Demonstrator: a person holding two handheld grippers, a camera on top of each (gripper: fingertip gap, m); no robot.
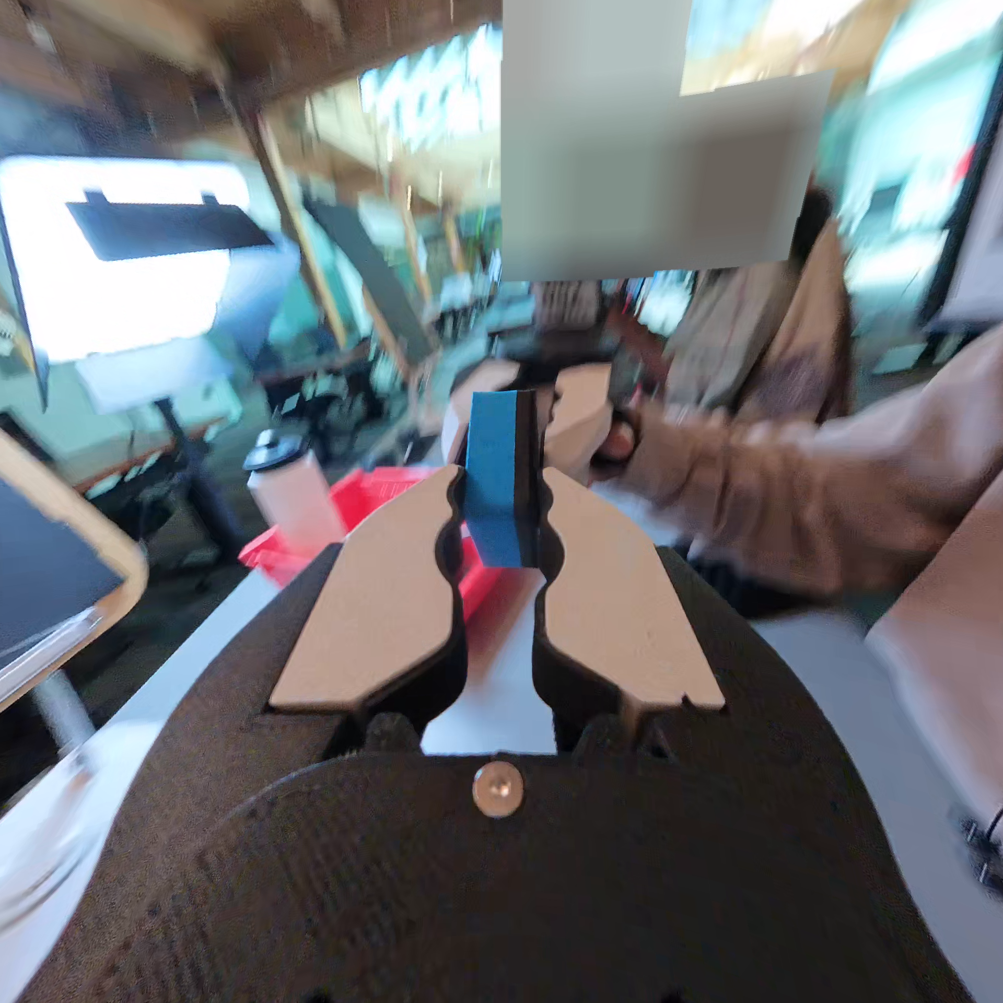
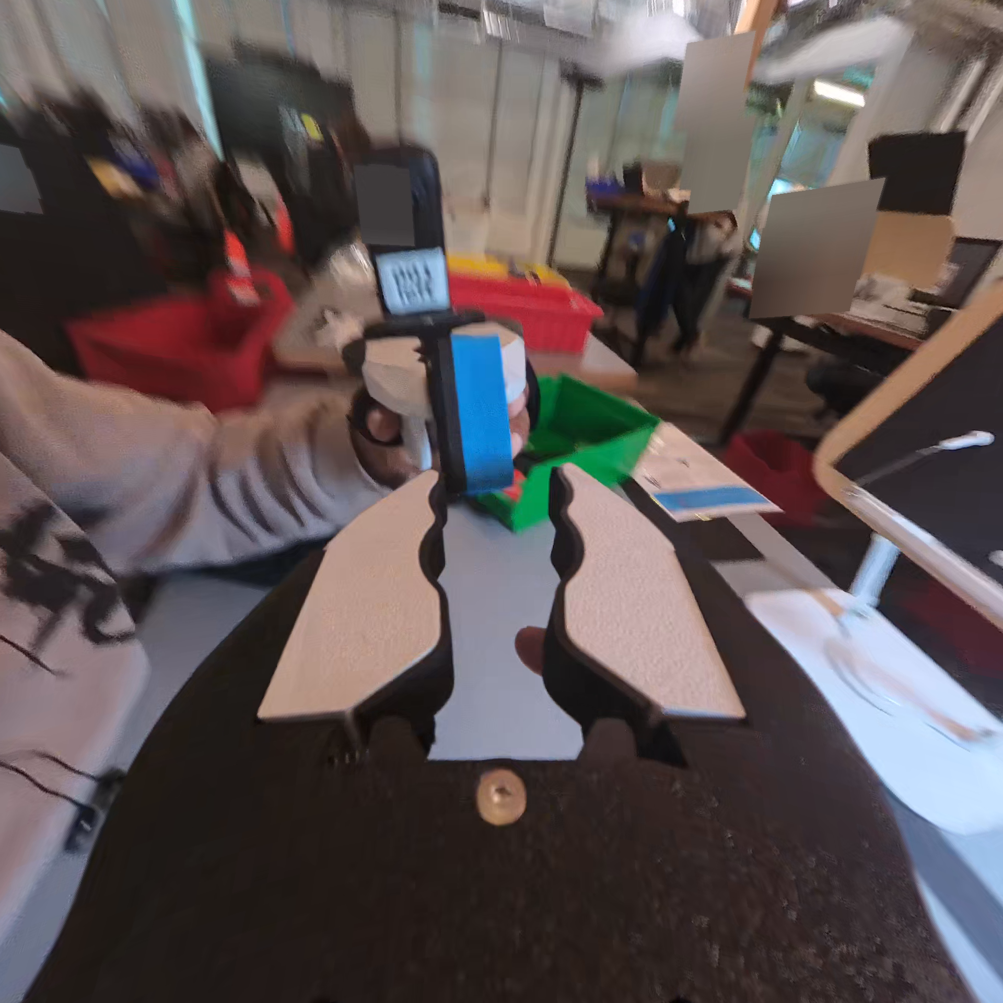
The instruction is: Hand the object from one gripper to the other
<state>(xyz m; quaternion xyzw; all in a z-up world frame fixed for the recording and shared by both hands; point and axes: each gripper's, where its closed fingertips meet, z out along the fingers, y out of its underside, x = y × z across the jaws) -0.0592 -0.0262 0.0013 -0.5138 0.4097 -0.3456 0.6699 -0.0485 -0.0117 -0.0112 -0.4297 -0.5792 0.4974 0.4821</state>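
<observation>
A flat block, blue on one side and black on the other (image 1: 491,477), stands upright between the fingertips of my left gripper (image 1: 502,480), which is shut on it. In the right wrist view the block (image 2: 480,412) is held up by the left gripper (image 2: 391,380) in a hand with a beige sleeve. My right gripper (image 2: 496,480) is open. The block's lower end sits just at its fingertips, close to the left finger (image 2: 429,505). The right gripper (image 1: 581,418) shows behind the block in the left wrist view.
A grey table (image 2: 488,678) lies below. A green bin (image 2: 591,429) and red baskets (image 2: 521,309) stand behind the block. A red basket (image 1: 380,488) and white bottle (image 1: 296,494) are on the left. A wood-framed screen (image 2: 933,434) stands on the right. Less than 4 cm separates the two grippers' tips.
</observation>
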